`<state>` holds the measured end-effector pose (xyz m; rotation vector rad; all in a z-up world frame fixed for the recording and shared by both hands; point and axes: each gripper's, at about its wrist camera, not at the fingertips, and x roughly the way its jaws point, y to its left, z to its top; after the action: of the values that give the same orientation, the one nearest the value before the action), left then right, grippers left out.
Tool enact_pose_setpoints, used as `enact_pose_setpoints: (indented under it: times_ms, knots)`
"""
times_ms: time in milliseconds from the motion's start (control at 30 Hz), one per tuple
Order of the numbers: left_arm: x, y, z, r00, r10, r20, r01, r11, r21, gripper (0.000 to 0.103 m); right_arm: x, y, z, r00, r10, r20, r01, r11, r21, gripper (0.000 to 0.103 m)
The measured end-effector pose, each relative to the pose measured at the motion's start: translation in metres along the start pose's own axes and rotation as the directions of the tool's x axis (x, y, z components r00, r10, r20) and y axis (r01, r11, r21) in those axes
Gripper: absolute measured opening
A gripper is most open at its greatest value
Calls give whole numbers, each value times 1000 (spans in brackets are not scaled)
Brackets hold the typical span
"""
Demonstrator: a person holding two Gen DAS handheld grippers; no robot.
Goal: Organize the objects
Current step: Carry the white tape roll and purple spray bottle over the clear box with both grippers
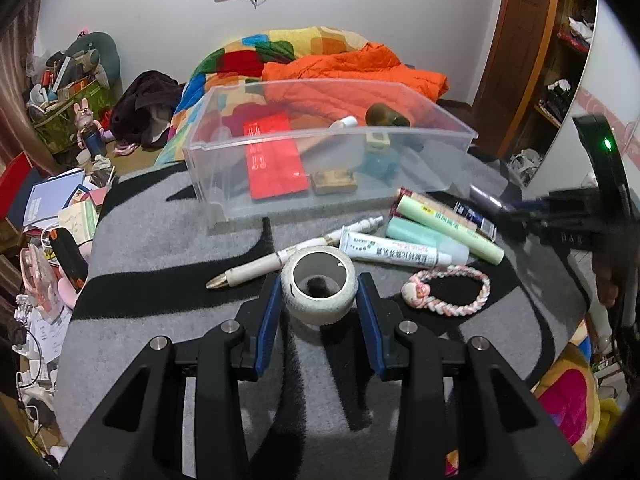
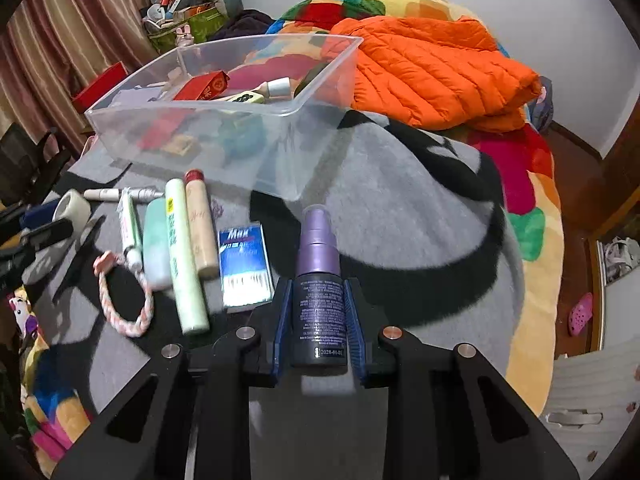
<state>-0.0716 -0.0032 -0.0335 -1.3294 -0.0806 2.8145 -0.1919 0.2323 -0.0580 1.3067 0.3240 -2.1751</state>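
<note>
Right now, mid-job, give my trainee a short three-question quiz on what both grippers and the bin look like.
1. True or false: the right gripper is closed on the purple spray bottle.
2. What sits between the left gripper pads? A) white tape roll B) braided bracelet C) pen
3. Fill in: the red envelope lies inside the clear ____.

Key: 1 true; 2 A, with the pads hugging its sides; 3 bin.

A puffy orange quilted jacket (image 2: 436,76) lies on a multicoloured patchwork blanket (image 2: 532,184) at the far side. Striped brown curtains (image 2: 60,40) hang far left. A pink clog (image 2: 580,314) sits on the floor, right.
</note>
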Motion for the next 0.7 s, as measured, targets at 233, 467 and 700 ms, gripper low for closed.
enact_pose_setpoints:
  times_ms: [233, 467, 700]
  knots:
    - [-9, 1, 13, 999, -4, 34, 4, 1000, 1, 38, -45, 7, -1, 993, 6, 120, -10, 999, 35, 23]
    - [-22, 8, 33, 997, 8, 80, -8, 1000, -4, 38, -82, 19, 31, 964, 42, 262, -63, 995, 75, 23]
    - [-36, 17, 67, 987, 47, 154, -48, 999, 6, 38, -89, 32, 62, 944, 55, 326, -88, 992, 89, 23]
